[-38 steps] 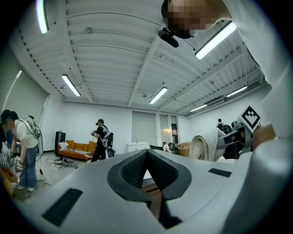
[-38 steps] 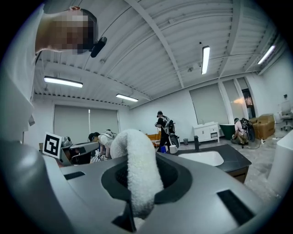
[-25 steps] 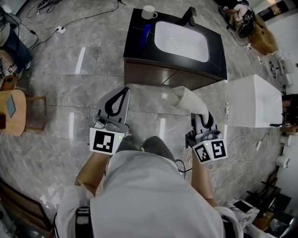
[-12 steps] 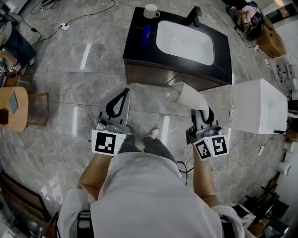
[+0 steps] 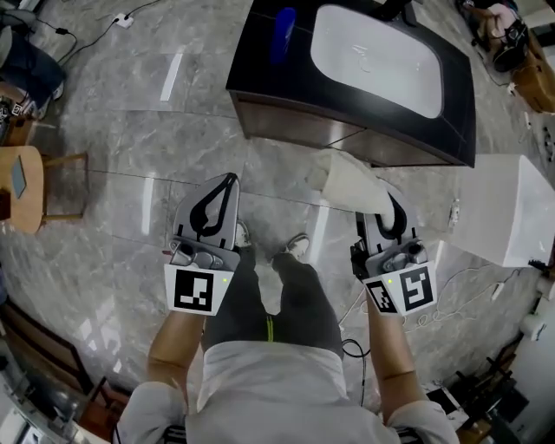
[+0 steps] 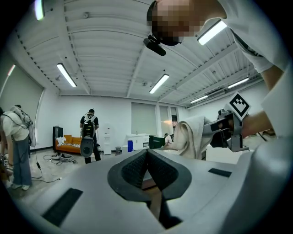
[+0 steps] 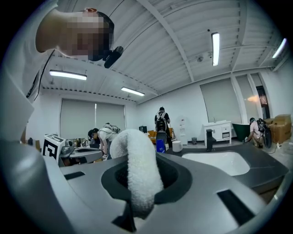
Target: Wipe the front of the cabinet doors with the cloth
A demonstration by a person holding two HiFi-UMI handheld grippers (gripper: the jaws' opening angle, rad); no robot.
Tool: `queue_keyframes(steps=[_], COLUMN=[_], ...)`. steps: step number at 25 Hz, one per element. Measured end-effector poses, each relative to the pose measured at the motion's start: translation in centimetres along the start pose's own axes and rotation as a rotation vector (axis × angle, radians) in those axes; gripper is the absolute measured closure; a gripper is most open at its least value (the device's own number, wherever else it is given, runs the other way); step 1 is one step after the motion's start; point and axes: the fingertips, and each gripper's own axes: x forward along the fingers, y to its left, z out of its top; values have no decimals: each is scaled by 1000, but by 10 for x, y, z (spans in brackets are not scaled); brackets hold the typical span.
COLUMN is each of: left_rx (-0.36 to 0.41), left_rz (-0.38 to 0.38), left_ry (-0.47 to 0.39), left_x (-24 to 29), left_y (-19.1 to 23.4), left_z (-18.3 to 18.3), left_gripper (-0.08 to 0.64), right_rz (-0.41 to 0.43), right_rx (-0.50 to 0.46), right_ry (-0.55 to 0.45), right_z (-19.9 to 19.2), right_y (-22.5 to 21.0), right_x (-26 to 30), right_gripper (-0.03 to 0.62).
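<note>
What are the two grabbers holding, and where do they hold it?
The right gripper pinches the white cloth by its near end. The left gripper is shut on nothing.

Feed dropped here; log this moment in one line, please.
left hand-held gripper: shut, empty | right hand-held gripper: shut on cloth | cloth: in front of cabinet doors, contact unclear

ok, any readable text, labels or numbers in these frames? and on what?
No readable words or numbers anywhere.
Left cube: black-and-white square marker, no text.
Right cube: two such markers, no text.
Blue bottle: label, if any, too small to read.
Cloth: no print visible.
</note>
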Motion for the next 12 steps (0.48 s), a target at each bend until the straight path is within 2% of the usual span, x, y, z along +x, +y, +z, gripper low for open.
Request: queue_keyframes(steps=[8,12], left_rx=[37,19], left_rz=[40,41], left_ry=[23,13], left_x=[46,66], left_y=[20,30], left_z=[-148,-202], left_gripper=[551,551], right_rz=[65,73], right_rx=[11,5], right_ry=[-32,-47], right_z=[-125,-175], right_y=[-32,-44], right_x=[61,85], right_gripper=[523,523])
